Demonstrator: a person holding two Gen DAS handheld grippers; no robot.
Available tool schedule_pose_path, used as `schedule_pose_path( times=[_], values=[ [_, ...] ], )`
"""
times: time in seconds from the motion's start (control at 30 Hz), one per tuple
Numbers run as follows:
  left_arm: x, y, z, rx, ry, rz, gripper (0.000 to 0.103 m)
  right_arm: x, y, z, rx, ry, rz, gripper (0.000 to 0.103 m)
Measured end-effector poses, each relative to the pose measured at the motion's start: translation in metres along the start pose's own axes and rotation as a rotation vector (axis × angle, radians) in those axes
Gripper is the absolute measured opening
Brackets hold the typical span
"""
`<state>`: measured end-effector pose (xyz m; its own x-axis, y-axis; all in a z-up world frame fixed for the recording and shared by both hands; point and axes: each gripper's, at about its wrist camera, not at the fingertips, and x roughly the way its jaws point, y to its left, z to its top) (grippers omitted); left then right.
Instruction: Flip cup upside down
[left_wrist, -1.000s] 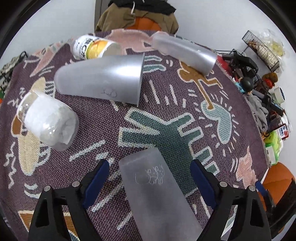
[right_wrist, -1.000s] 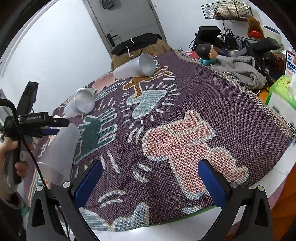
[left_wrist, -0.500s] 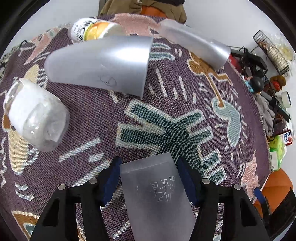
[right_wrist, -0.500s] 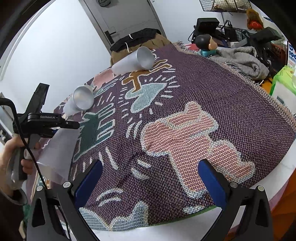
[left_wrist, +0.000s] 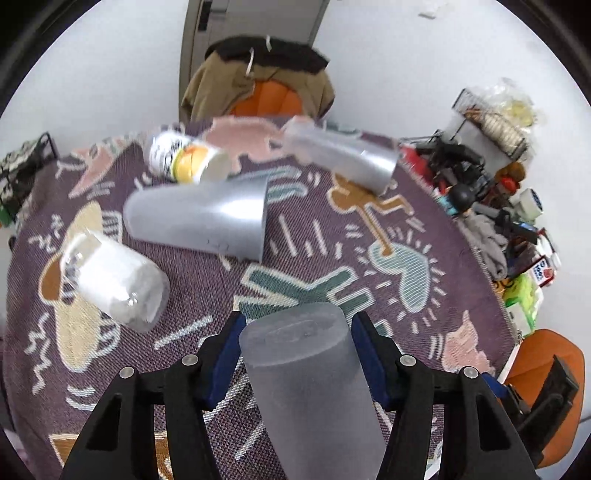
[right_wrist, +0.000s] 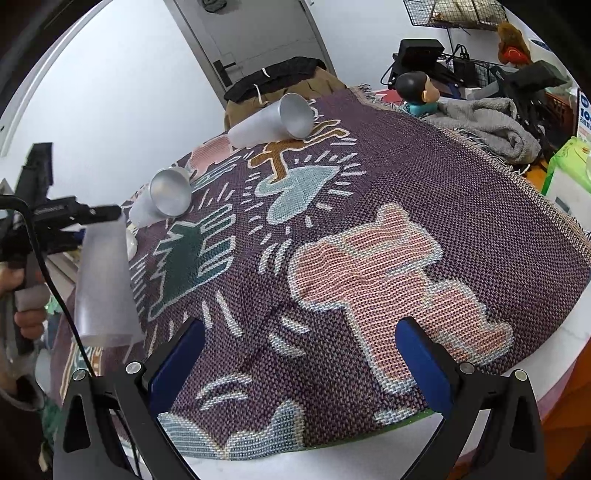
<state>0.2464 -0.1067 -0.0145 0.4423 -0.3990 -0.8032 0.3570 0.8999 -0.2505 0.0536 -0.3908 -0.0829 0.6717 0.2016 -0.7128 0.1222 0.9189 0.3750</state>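
Note:
My left gripper (left_wrist: 297, 339) is shut on a frosted grey cup (left_wrist: 314, 387) near its closed base, with the base pointing away from the camera. In the right wrist view the same cup (right_wrist: 105, 280) hangs upright with its base up and its wide rim down, just above the patterned cloth (right_wrist: 369, 221) at the table's left edge. My right gripper (right_wrist: 301, 363) is open and empty above the cloth's near edge.
Two more grey cups lie on their sides, one mid-table (left_wrist: 207, 221) and one further back (left_wrist: 343, 158). A clear jar with white filling (left_wrist: 114, 280) and an orange-labelled bottle (left_wrist: 188, 162) lie at the left. Clutter (left_wrist: 491, 206) lines the right edge; a chair with a jacket (left_wrist: 258, 88) stands behind.
My left gripper closed on the frosted cup, then lifted and tilted it so its base now faces up. The right gripper barely moved.

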Motion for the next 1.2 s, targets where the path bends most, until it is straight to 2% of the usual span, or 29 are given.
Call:
schedule_pose_path(
  times=[0.17, 0.5, 0.57, 0.7, 0.9, 1.03, 1.17, 1.2],
  values=[
    [-0.025, -0.014, -0.005, 0.074, -0.098, 0.016, 0.060, 0.001, 0.004, -0.002, -0.016, 0.000, -0.003, 0.103],
    [-0.060, -0.049, -0.024, 0.277, -0.308, 0.145, 0.059, -0.001, 0.009, -0.003, -0.042, -0.014, -0.022, 0.103],
    [-0.061, -0.056, -0.029, 0.313, -0.330, 0.189, 0.059, -0.002, 0.010, -0.003, -0.046, -0.017, -0.026, 0.103],
    [-0.058, -0.067, -0.040, 0.381, -0.349, 0.221, 0.059, 0.000, 0.009, -0.004, -0.046, -0.013, -0.029, 0.103],
    [-0.045, -0.079, -0.055, 0.452, -0.382, 0.313, 0.059, 0.002, 0.011, -0.004, -0.070, -0.009, -0.035, 0.103],
    [-0.039, -0.080, -0.060, 0.463, -0.380, 0.296, 0.061, 0.001, 0.018, -0.005, -0.094, -0.011, -0.008, 0.103],
    [-0.043, -0.080, -0.064, 0.468, -0.413, 0.292, 0.100, 0.004, 0.021, -0.006, -0.101, 0.004, 0.008, 0.103],
    [-0.046, -0.079, -0.065, 0.466, -0.430, 0.292, 0.103, 0.005, 0.022, -0.006, -0.103, 0.008, 0.018, 0.103]
  ],
)
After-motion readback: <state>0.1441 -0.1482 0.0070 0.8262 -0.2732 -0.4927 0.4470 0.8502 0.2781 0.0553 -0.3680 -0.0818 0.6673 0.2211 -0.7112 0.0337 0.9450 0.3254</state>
